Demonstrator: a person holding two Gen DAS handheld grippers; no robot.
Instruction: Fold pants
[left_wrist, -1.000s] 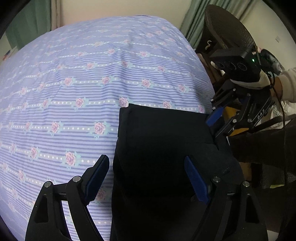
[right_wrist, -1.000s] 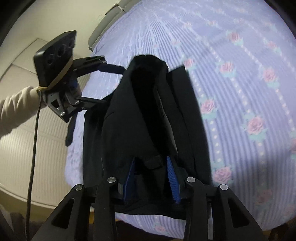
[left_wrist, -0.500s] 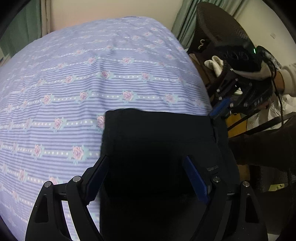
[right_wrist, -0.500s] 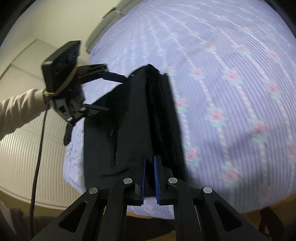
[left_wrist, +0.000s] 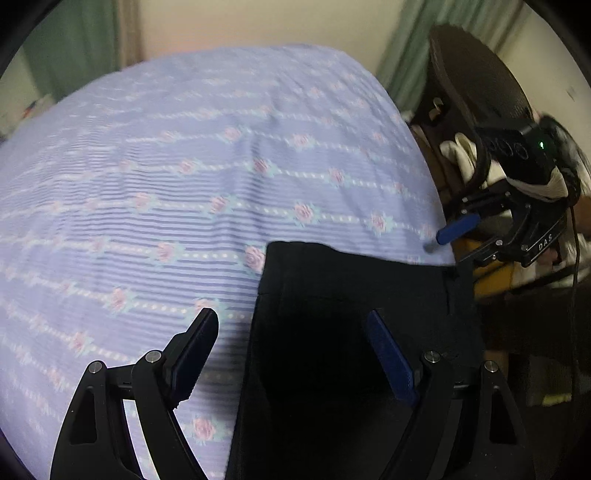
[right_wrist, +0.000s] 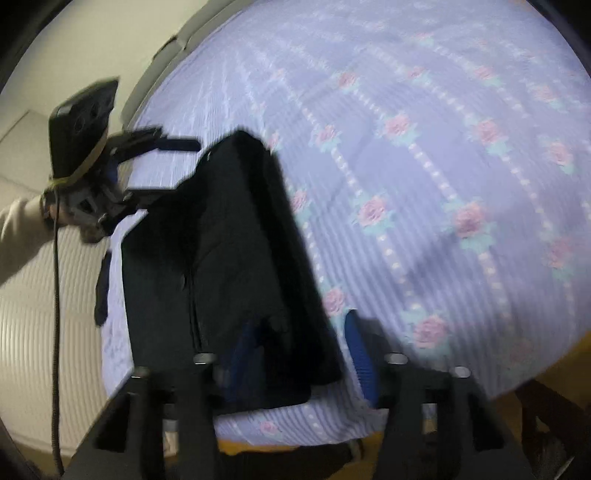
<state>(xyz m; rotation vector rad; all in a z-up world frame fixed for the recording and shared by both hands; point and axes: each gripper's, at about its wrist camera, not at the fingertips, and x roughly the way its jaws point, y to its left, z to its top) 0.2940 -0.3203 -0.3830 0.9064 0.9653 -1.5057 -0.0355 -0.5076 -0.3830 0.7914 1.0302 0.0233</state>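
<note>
Pants (left_wrist: 332, 350), black and already folded into a compact stack, lie at the near corner of the bed (left_wrist: 184, 177), on its lilac striped cover with pink roses. In your right wrist view the stack (right_wrist: 229, 258) runs away from the camera along the bed's left edge, with a strip of cover showing beside it and another below its near end.

Your left gripper (left_wrist: 295, 354) hangs over the stack with its jaws spread wide. One finger (left_wrist: 192, 347) stands over bare cover to the left of the fabric, the blue pad (left_wrist: 388, 358) of the other is over the dark cloth, and neither presses on anything. From the right wrist view the same gripper (right_wrist: 162, 166) shows at the far end of the stack, with a cream sleeve (right_wrist: 18, 229) behind it and a cable hanging down.

Your right gripper (right_wrist: 299, 354) has just been opening. Its jaws now stand apart around the near corner of the pants: the left pad (right_wrist: 240, 354) sits low against the dark fabric, the right pad (right_wrist: 360, 362) is over the cover just beside the stack's edge. The picture is blurred here, but the pads do not clamp the cloth. From the left wrist view this gripper (left_wrist: 458, 236) sits just off the bed's right edge, one blue pad pointing at the corner of the cover, held by a white-gloved hand (left_wrist: 535, 184).
</note>
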